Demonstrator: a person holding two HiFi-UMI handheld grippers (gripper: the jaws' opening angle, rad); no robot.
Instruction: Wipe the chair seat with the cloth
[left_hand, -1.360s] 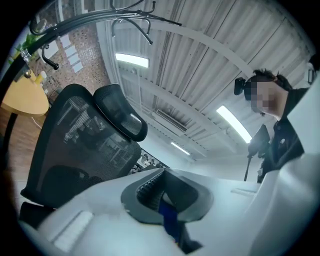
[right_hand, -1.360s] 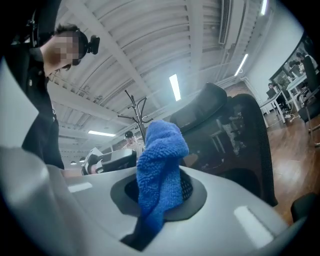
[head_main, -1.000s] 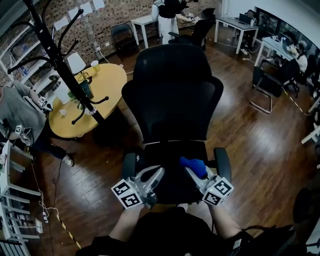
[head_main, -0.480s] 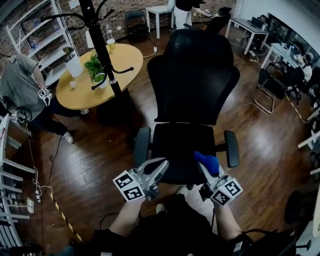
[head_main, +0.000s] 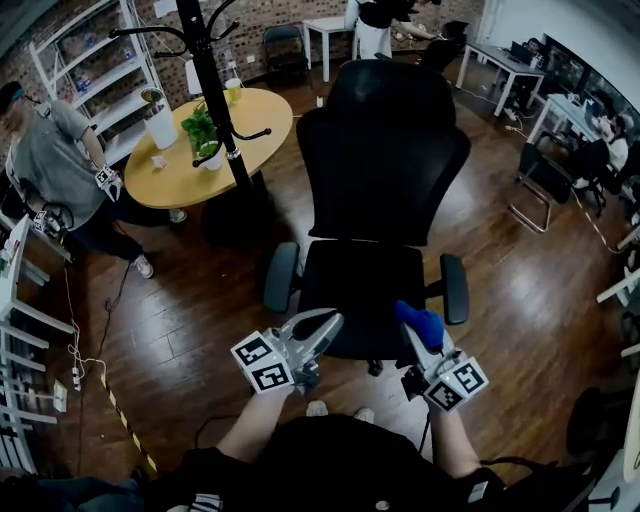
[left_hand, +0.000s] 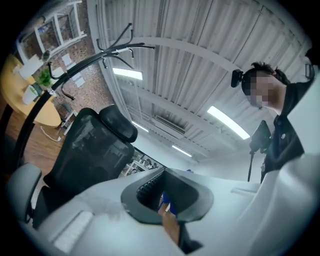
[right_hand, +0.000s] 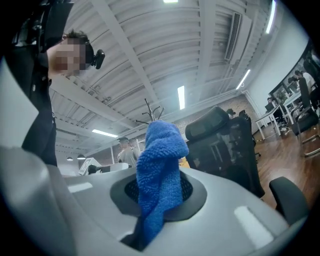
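1. Since a second ago, both claws have drawn back from over the chair seat (head_main: 358, 285) to its front edge.
2. The right claw (head_main: 413, 335) pinches the blue cloth (head_main: 421, 322) by the seat's front right corner. The left claw (head_main: 328, 325) is pressed together and empty.
3. Any wiping stroke would want the nubby terry wad flattened against the smooth black padded seat.

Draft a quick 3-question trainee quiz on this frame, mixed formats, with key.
1. Multiple choice: what grips the cloth? A) left gripper B) right gripper C) both grippers
2. True or false: in the head view, the round yellow table stands to the left of the chair.
3. Fill in: the cloth's colour is ___.

Key: 1 B; 2 true; 3 blue.
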